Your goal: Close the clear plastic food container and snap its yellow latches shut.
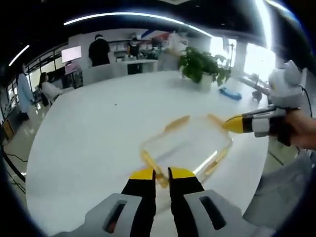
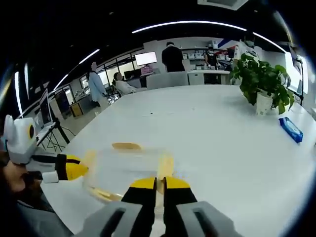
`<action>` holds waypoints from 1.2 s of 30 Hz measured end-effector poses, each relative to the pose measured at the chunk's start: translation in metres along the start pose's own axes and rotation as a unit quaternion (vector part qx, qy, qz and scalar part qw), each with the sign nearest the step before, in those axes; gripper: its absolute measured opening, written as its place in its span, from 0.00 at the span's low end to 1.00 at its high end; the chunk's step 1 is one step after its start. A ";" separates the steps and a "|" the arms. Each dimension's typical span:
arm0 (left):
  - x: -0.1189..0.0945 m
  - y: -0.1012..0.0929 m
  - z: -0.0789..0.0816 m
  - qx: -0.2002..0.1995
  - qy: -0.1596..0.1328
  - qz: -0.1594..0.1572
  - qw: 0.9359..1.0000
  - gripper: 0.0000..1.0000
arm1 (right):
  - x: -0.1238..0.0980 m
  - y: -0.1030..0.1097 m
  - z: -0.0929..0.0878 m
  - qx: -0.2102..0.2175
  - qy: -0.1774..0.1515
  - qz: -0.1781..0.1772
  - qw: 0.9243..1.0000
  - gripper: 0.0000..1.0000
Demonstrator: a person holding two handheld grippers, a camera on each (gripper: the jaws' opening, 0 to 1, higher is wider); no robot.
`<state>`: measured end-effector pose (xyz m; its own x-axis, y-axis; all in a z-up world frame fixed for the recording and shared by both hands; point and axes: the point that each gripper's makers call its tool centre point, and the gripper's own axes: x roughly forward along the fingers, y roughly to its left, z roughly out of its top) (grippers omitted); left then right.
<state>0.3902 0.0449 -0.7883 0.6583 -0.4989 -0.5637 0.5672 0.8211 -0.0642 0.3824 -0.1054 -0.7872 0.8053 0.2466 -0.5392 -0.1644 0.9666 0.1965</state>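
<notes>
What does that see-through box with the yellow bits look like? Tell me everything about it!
The clear plastic food container is a flat, see-through rectangle lying on the white table. Its lid looks set on top. Yellow latches line its edges, and several flare outward, not snapped down. The left gripper, jaws nearly together, points at one edge, and the right gripper, jaws also nearly together, points at another side. Whether either tip actually touches the box is hard to tell.

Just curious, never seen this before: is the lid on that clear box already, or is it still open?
The lid looks on: the clear container shows a flat top. Its yellow latches splay outward, apparently unsnapped.
</notes>
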 end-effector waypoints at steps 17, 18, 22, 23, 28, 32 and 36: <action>0.009 -0.005 -0.007 -0.005 0.011 -0.007 1.000 0.06 | 0.006 -0.010 -0.008 0.000 0.009 -0.007 1.000 0.00; 0.009 -0.005 -0.007 -0.006 0.010 -0.007 1.000 0.06 | 0.007 -0.010 -0.008 -0.001 0.010 -0.007 1.000 0.00; 0.011 -0.005 -0.009 -0.006 0.012 -0.009 1.000 0.06 | 0.009 -0.011 -0.008 -0.004 0.011 -0.008 1.000 0.00; 0.012 -0.005 -0.008 -0.007 0.011 -0.009 1.000 0.06 | 0.009 -0.012 -0.009 -0.005 0.012 -0.008 1.000 0.00; 0.013 -0.004 -0.007 -0.010 0.007 -0.007 1.000 0.06 | 0.009 -0.012 -0.009 0.000 0.008 -0.008 1.000 0.00; 0.013 -0.004 -0.006 -0.010 0.004 -0.007 1.000 0.06 | 0.009 -0.012 -0.009 0.002 0.006 -0.008 1.000 0.00; 0.013 -0.004 -0.006 -0.015 0.002 -0.006 1.000 0.06 | 0.009 -0.012 -0.009 0.005 0.005 -0.008 1.000 0.00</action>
<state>0.3932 0.0372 -0.8004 0.6495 -0.5075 -0.5662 0.5597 0.8232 -0.0958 0.3869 -0.1141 -0.8015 0.8017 0.2319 -0.5509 -0.1463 0.9698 0.1952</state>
